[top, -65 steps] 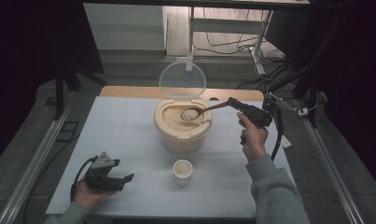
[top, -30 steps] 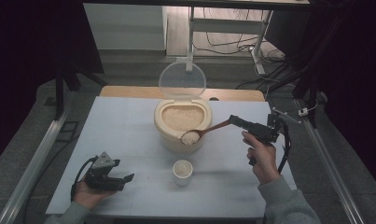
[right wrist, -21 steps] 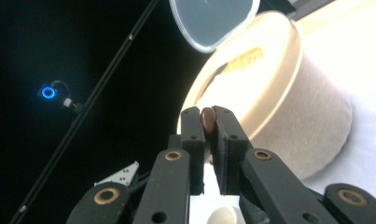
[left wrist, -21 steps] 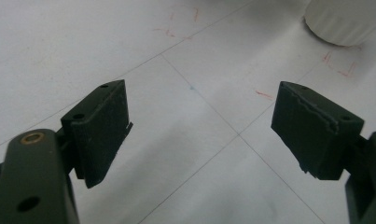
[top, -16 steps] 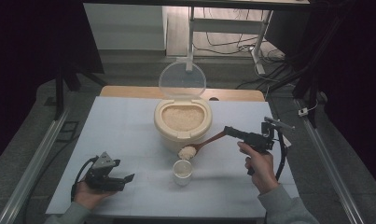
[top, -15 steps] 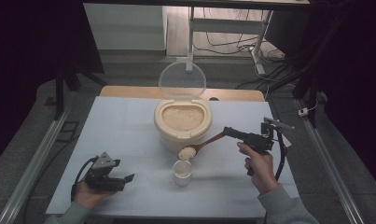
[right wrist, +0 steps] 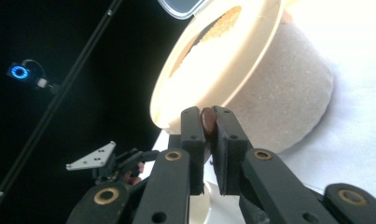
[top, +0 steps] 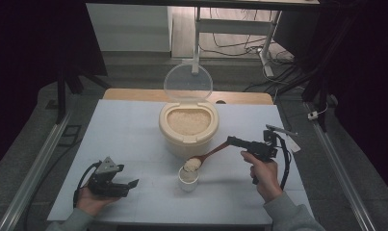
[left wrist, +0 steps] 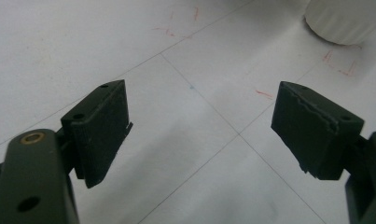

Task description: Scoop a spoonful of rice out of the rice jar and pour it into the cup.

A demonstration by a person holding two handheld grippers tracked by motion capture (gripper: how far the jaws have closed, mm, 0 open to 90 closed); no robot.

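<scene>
While clamped between right gripper (right wrist: 208,122) jaws, spoon (top: 208,155) over cup (top: 188,178)

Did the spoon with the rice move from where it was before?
Yes. The spoon moved from over the big rice container toward the person, and its heaped bowl is now just above the small cup. The container stayed put.
</scene>
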